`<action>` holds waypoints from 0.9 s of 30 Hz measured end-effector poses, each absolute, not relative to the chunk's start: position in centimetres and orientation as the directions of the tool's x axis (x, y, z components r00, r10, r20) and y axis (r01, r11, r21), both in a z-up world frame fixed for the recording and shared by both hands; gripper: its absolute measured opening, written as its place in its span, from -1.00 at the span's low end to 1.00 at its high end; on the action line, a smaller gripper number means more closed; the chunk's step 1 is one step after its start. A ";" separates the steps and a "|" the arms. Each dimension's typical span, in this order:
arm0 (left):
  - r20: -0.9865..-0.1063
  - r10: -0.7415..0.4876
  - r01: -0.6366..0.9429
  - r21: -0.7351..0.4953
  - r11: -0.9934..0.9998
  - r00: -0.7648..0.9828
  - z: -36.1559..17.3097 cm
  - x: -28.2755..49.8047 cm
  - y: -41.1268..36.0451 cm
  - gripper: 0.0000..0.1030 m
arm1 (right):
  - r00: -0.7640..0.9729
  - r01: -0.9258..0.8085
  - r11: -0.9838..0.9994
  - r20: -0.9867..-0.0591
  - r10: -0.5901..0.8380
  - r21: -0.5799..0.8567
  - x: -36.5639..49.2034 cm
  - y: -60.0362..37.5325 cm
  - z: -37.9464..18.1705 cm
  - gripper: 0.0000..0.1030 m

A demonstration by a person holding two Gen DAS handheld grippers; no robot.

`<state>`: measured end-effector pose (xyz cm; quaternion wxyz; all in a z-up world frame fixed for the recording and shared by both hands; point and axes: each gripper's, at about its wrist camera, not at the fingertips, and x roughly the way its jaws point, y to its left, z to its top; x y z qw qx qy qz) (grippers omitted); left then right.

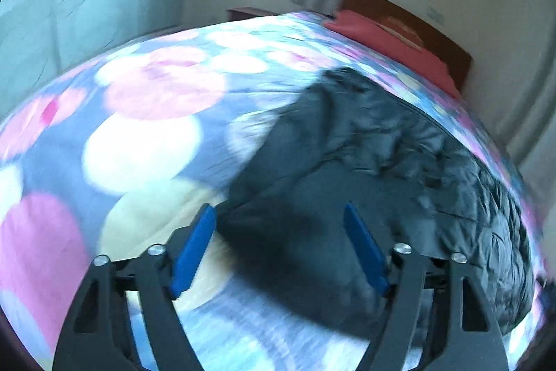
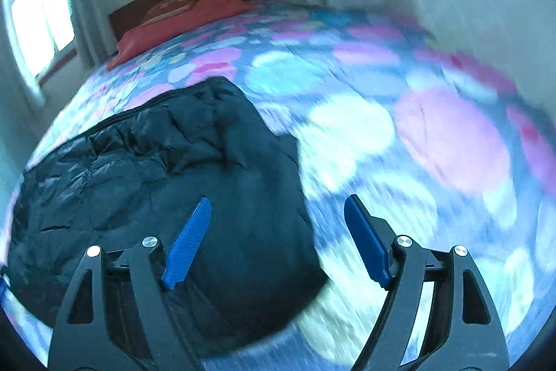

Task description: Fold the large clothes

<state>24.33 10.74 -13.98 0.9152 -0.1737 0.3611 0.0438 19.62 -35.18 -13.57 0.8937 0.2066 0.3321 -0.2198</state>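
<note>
1. A bed (image 1: 146,134) with a spotted cover lies below both grippers.
2. A dark padded jacket (image 1: 382,162) rests on the cover, ahead of both grippers.
3. A red pillow (image 2: 180,19) sits far ahead, by the headboard.
4. The left gripper (image 1: 279,214) and the right gripper (image 2: 278,207) both gape wide, holding nothing.

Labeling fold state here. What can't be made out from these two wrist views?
- Left wrist: dark jacket near edge hidden behind the left tool.
- Right wrist: jacket's left end cut off by the lens rim.
- Both: floral bedspread pattern smeared by motion blur.
- Sleeves, collar: not distinguishable.
</note>
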 end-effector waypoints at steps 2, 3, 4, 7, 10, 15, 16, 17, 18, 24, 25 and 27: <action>-0.699 -0.079 -0.238 -0.345 0.908 0.711 -15.1 23.9 11.8 0.48 | 0.683 0.528 0.802 -0.702 -0.204 0.281 19.0 -35.4 -14.8 0.53; -0.712 -0.102 -0.259 -0.380 0.888 0.695 -15.8 23.8 12.3 0.48 | 0.684 0.523 0.796 -0.706 -0.181 0.303 19.0 -35.3 -15.2 0.53; -0.710 -0.126 -0.267 -0.415 0.870 0.693 -16.2 23.8 12.6 0.51 | 0.689 0.516 0.789 -0.709 -0.150 0.334 19.1 -35.2 -15.7 0.53; -0.696 -0.152 -0.267 -0.455 0.849 0.702 -16.4 24.0 12.5 0.63 | 0.698 0.506 0.756 -0.712 -0.077 0.414 19.6 -34.9 -16.8 0.53; -0.686 -0.211 -0.237 -0.496 0.835 0.696 -16.6 25.1 11.6 0.63 | 0.700 0.525 0.730 -0.710 -0.077 0.438 20.3 -34.8 -17.2 0.56; -0.677 -0.233 -0.257 -0.540 0.802 0.698 -16.9 26.5 10.8 0.47 | 0.691 0.546 0.724 -0.715 -0.106 0.421 21.3 -34.4 -17.4 0.52; -0.679 -0.226 -0.267 -0.540 0.798 0.699 -17.0 26.6 10.7 0.22 | 0.691 0.546 0.728 -0.715 -0.110 0.416 21.4 -34.3 -17.4 0.41; -0.684 -0.222 -0.275 -0.538 0.797 0.695 -17.1 26.9 10.5 0.12 | 0.693 0.541 0.731 -0.713 -0.108 0.415 21.4 -34.2 -17.5 0.22; -0.680 -0.218 -0.272 -0.536 0.799 0.700 -16.9 26.7 10.6 -0.06 | 0.695 0.538 0.736 -0.711 -0.110 0.412 21.5 -34.1 -17.4 0.16; -0.667 -0.207 -0.229 -0.504 0.833 0.716 -16.0 26.1 9.9 -0.47 | 0.721 0.501 0.766 -0.684 -0.111 0.403 21.1 -33.3 -16.6 -0.42; -0.664 -0.209 -0.226 -0.507 0.832 0.718 -15.8 25.8 9.9 -0.51 | 0.725 0.497 0.765 -0.681 -0.107 0.409 20.9 -33.3 -16.5 -0.47; -0.664 -0.207 -0.220 -0.499 0.838 0.719 -15.4 25.5 10.0 -0.54 | 0.733 0.491 0.761 -0.673 -0.097 0.425 20.4 -33.3 -16.3 -0.51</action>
